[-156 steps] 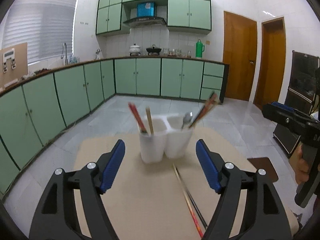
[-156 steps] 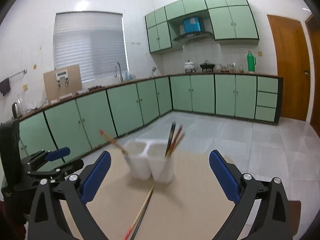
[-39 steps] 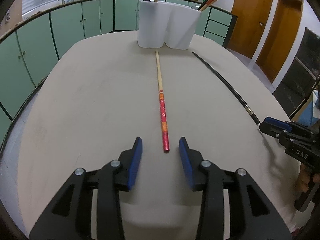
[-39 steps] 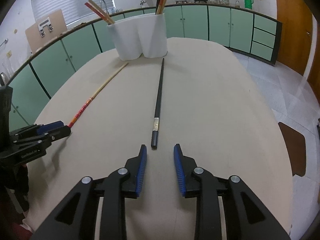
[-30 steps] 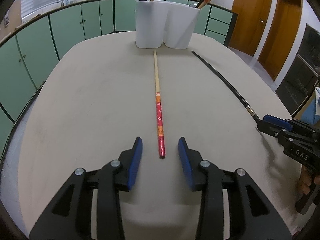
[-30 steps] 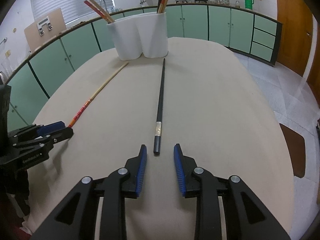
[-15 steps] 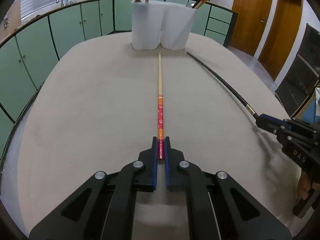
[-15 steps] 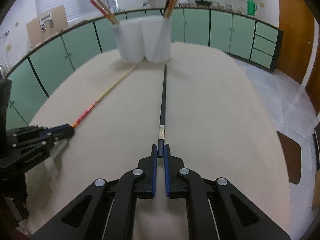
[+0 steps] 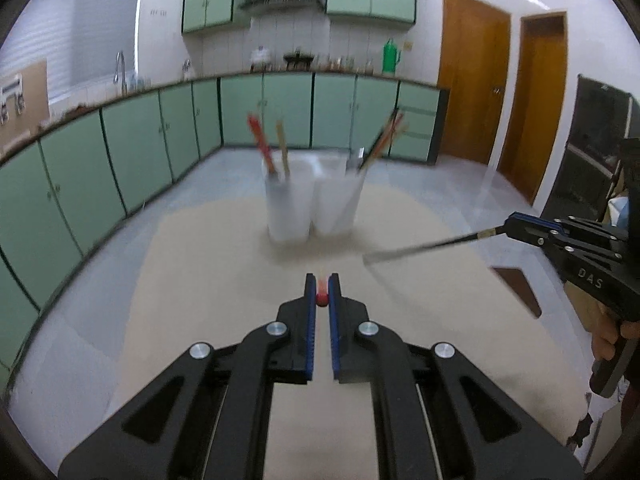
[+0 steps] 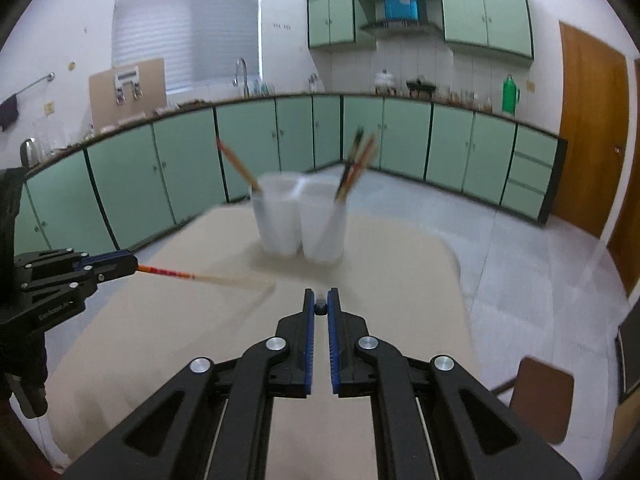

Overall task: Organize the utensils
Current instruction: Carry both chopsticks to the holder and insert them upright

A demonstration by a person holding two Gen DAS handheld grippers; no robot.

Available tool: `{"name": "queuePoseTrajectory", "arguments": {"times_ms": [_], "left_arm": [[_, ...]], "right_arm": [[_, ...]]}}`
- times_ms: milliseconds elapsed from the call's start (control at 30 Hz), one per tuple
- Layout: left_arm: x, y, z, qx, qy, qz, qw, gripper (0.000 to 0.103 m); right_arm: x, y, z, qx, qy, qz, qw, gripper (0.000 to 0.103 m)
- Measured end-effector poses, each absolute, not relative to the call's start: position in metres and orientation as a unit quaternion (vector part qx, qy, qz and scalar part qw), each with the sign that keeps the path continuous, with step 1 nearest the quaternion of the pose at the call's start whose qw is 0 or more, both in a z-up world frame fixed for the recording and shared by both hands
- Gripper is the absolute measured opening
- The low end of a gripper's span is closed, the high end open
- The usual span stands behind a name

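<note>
A white two-cup utensil holder (image 9: pixel 311 208) (image 10: pixel 300 220) stands on the beige table (image 9: pixel 200 280), with chopsticks leaning in both cups. My left gripper (image 9: pixel 322 294) is shut on the red end of a red-and-wood chopstick (image 10: pixel 188 277), held off the table and pointing toward the holder. My right gripper (image 10: pixel 320 306) is shut on the end of a black chopstick (image 9: pixel 432 245), also lifted and aimed toward the holder. Each gripper shows in the other's view: the right one (image 9: pixel 516 224) and the left one (image 10: pixel 128 266). Both views are blurred by motion.
Green kitchen cabinets (image 9: pixel 120 152) line the far walls. Wooden doors (image 9: pixel 472 88) are at the right. A brown stool (image 10: pixel 540 396) stands beside the table's right edge. The table's edges curve away on both sides.
Both grippers, shut on their chopstick ends half a second ago at table level, have lifted the chopsticks off the table and tilted up, so the holder now sits lower and farther in view.
</note>
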State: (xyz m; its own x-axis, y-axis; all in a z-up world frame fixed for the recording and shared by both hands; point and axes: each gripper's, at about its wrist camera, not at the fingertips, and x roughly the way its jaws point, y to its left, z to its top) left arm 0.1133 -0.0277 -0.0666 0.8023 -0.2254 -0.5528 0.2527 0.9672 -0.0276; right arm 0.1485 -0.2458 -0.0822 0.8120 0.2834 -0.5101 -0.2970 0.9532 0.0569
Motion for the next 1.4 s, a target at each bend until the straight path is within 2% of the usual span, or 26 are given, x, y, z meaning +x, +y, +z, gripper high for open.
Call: {"name": "queuePoseTrajectory", "arguments": {"times_ms": [533, 867, 1100, 1400], "left_arm": [[0.127, -0.057, 0.026, 0.061, 0.182, -0.162, 0.968, 0.005], [0.172, -0.066, 0.067, 0.056, 0.121, -0.151, 0.979, 0.005], [0.217, -0.066, 0.076, 0.039, 0.108, -0.141, 0.983, 0.005], [0.252, -0.072, 0.071, 0.040, 0.103, -0.133, 0.985, 0.005]], "right_arm": [[0.180, -0.244, 0.023, -0.015, 0.191, 0.202, 0.960, 0.006], [0.227, -0.240, 0.077, 0.021, 0.129, 0.208, 0.969, 0.006], [0.267, -0.237, 0.093, 0.035, 0.103, 0.193, 0.975, 0.006], [0.311, -0.227, 0.087, 0.046, 0.101, 0.173, 0.979, 0.006]]}}
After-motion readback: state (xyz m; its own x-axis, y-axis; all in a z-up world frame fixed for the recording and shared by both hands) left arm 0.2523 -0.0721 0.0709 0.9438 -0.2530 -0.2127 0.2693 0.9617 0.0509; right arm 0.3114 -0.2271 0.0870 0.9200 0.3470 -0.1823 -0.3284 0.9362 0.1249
